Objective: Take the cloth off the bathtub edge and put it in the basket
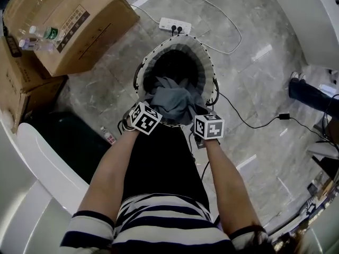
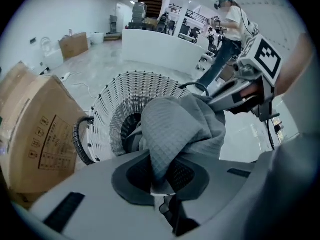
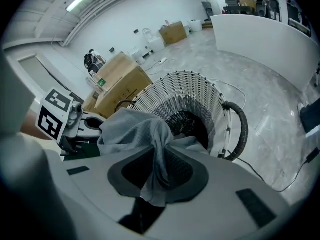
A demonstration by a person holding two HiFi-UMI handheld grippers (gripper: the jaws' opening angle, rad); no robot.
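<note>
A grey waffle-weave cloth [image 1: 170,100] hangs between both grippers over the near rim of a white wicker basket [image 1: 204,52] with a dark inside. My left gripper [image 1: 144,118] is shut on one corner of the cloth [image 2: 175,129], pinched between its dark pads. My right gripper [image 1: 208,127] is shut on the other end of the cloth [image 3: 150,139], which bunches between its jaws. In the left gripper view the basket [image 2: 112,104] stands just beyond the cloth; in the right gripper view the basket [image 3: 200,96] opens right behind it.
Cardboard boxes [image 1: 63,23] with a plastic bottle stand left of the basket. A power strip [image 1: 175,25] and cables lie on the marble floor behind and to the right. The white bathtub edge [image 1: 42,163] curves at lower left. A person's foot [image 1: 310,94] is at far right.
</note>
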